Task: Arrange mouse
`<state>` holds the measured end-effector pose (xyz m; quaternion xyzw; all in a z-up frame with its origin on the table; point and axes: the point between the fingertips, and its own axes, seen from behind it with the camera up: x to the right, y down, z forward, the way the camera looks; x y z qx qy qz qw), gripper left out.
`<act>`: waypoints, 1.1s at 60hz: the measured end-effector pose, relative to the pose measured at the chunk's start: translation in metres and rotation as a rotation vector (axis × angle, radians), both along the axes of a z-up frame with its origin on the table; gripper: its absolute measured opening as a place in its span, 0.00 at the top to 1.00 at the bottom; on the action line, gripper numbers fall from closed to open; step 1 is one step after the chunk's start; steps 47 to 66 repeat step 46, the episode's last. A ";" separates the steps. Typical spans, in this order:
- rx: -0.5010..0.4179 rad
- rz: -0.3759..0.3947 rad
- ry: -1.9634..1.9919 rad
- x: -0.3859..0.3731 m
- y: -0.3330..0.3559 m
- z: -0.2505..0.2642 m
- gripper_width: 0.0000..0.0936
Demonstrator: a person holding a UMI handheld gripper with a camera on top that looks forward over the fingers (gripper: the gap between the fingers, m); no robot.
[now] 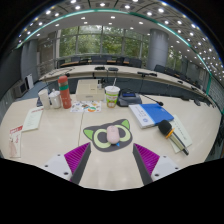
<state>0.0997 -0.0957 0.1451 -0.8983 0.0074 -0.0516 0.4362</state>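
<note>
A: Where does the tool [111, 158] stand?

B: Low in the centre of the frame, its two fingers with magenta pads [76, 156] spread wide apart and gripping nothing, above the pale wooden worktop [60, 130].

A: And the mouse?

B: No mouse can be made out with certainty. Just ahead of the fingers, at the frame's centre, lies a dark cat-face-shaped mouse mat with mint ears [111, 134], flat on the worktop, apart from both fingers.

A: What else is there?

B: A white paper cup with a green band [112, 95] stands beyond the mat. At centre left stand an orange-red bottle [64, 92] and pale containers [48, 98]. At centre right lie a blue folder [150, 113] and a yellow-and-black handled tool [171, 135]. Papers [32, 119] lie at left.
</note>
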 end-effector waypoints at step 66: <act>0.044 -0.054 -0.064 -0.030 -0.192 0.077 0.09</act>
